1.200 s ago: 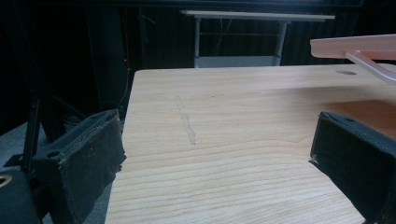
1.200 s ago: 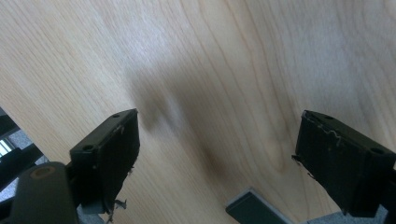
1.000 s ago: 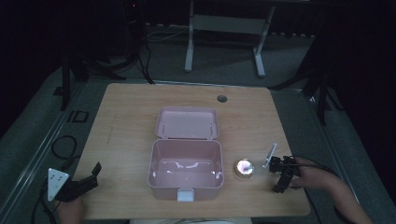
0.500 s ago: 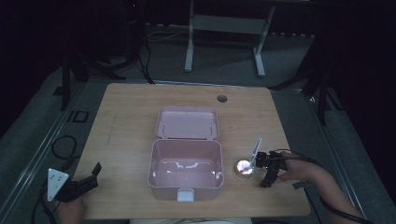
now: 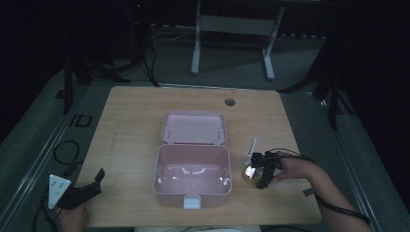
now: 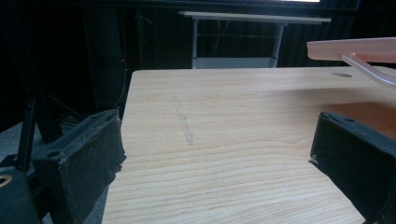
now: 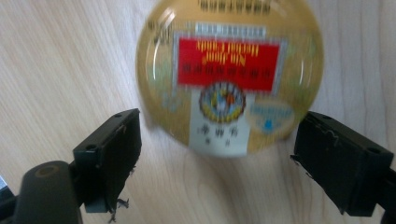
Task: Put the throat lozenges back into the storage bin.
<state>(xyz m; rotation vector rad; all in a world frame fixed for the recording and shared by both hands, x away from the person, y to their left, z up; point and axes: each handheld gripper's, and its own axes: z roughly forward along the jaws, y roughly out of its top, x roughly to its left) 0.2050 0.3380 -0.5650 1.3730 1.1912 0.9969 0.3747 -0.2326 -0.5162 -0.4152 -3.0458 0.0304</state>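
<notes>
A pink lidded box [image 5: 192,180] stands open at the table's middle front, its lid [image 5: 195,127] leaning back. Just right of it lies a small round gold tin [image 5: 249,173]. In the right gripper view the tin [image 7: 229,74] shows a red label and lies flat on the wood. My right gripper [image 5: 261,175] hovers over it, open, with the jaws spread on either side of the tin's near edge [image 7: 215,158]. My left gripper [image 5: 84,190] rests open at the front left corner, nothing between its jaws [image 6: 219,158]. The box lid's edge [image 6: 355,49] shows at the right.
The wooden table [image 5: 135,121] has a round cable hole [image 5: 230,102] at the back. A thin white stick [image 5: 252,150] rises from the right gripper. Cables lie on the floor to the left [image 5: 65,152]. A desk frame [image 5: 232,43] stands behind the table.
My right gripper has moved left along the table to the gold tin and now stands over it. The left gripper has stayed still.
</notes>
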